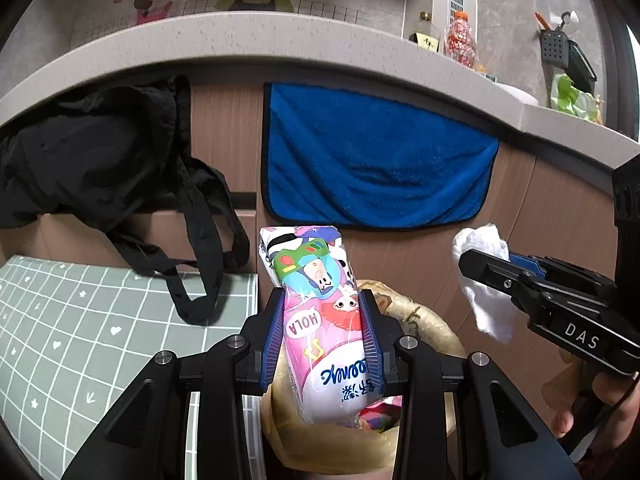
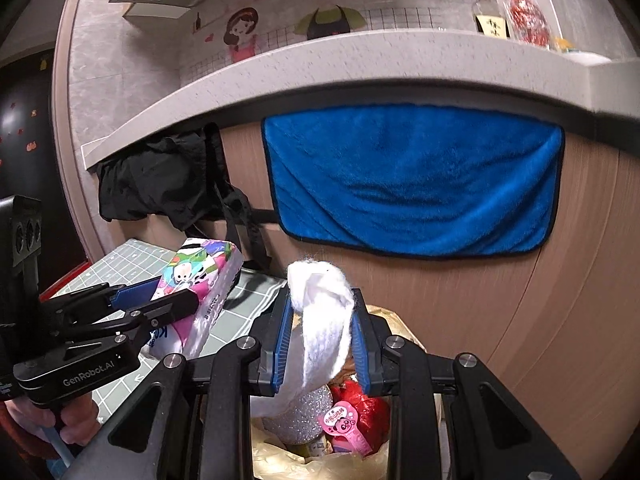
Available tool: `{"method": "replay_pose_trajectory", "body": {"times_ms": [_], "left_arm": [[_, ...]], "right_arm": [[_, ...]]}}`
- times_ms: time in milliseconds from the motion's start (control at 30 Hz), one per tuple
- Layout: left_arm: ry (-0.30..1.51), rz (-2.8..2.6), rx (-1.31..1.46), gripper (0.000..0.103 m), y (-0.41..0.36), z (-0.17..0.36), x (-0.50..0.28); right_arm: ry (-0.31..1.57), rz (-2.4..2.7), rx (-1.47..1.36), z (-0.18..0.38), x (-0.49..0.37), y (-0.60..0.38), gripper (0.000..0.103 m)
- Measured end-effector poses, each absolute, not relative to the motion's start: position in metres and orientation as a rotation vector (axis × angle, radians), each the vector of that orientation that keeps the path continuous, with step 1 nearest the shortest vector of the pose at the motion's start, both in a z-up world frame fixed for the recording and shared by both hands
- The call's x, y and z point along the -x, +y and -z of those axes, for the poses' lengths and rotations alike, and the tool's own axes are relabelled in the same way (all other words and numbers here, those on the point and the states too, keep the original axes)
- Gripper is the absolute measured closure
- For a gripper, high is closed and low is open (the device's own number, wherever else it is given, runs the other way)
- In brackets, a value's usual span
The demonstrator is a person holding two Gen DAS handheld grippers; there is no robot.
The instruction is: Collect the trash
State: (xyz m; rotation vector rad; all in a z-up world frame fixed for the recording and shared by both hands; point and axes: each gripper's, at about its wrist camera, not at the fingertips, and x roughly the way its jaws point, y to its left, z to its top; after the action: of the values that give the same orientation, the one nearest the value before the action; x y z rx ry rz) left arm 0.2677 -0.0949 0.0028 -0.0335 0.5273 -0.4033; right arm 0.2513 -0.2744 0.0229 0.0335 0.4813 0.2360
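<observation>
- My left claw (image 1: 323,322) is clenched on a tissue pack (image 1: 320,312), the cartoon-printed wrapper pinched between both blue pads, with the pack's far end sticking out past the fingertips.
- My right claw (image 2: 322,330) grips a crumpled white tissue (image 2: 320,316), which bulges above the pads and hangs down between them.
- Directly below both claws sits the trash bin (image 2: 404,342) with its yellowish liner; from the right wrist view I see it already holds a red wrapper (image 2: 366,404), a glittery silver ball (image 2: 296,420) and a pink label (image 2: 348,424), so I judge part of the collecting is done.
- Both held pieces hang over the bin mouth, not yet let go. I judge this the drop stage for these two items.
- To the left of my left claw lies a green grid mat (image 1: 80,320) on the desk; the part I can see carries no loose trash, though much of it is hidden.
- Ahead of the claws a blue towel (image 1: 376,160) and a black bag (image 1: 100,152) hang from the counter edge; I take neither for trash.
- What is left, as far as I can tell: release both pieces, then check the hidden areas for more.
</observation>
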Motion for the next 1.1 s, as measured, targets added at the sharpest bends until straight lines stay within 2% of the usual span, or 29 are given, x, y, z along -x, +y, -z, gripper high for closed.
{"method": "replay_pose_trajectory", "body": {"times_ms": [467,533,567,600,633,833,1100], "left_arm": [[0.642,0.501,0.102,0.064,-0.101,0.024,-0.304],[0.677,0.533,0.125,0.057,-0.100,0.026,-0.310],[0.691,0.542,0.136,0.056,-0.099,0.027,-0.313],[0.699,0.541,0.141,0.048,-0.099,0.027,-0.314],[0.702,0.539,0.151,0.044,-0.098,0.026,-0.316],[0.722,0.517,0.149,0.044,-0.091,0.020,-0.308],[0.605,0.375,0.030,0.044,-0.049,-0.007,-0.209]], "right_arm": [[0.540,-0.206,-0.081,0.004,-0.268,-0.288,0.077],[0.545,-0.208,-0.109,0.007,-0.269,-0.291,0.070],[0.548,-0.207,-0.124,0.008,-0.270,-0.293,0.059],[0.549,-0.202,-0.139,0.009,-0.269,-0.295,0.051],[0.549,-0.194,-0.147,0.010,-0.268,-0.296,0.050],[0.570,-0.156,-0.160,0.009,-0.257,-0.296,0.050],[0.555,-0.181,-0.180,-0.005,-0.200,-0.276,0.049]]}}
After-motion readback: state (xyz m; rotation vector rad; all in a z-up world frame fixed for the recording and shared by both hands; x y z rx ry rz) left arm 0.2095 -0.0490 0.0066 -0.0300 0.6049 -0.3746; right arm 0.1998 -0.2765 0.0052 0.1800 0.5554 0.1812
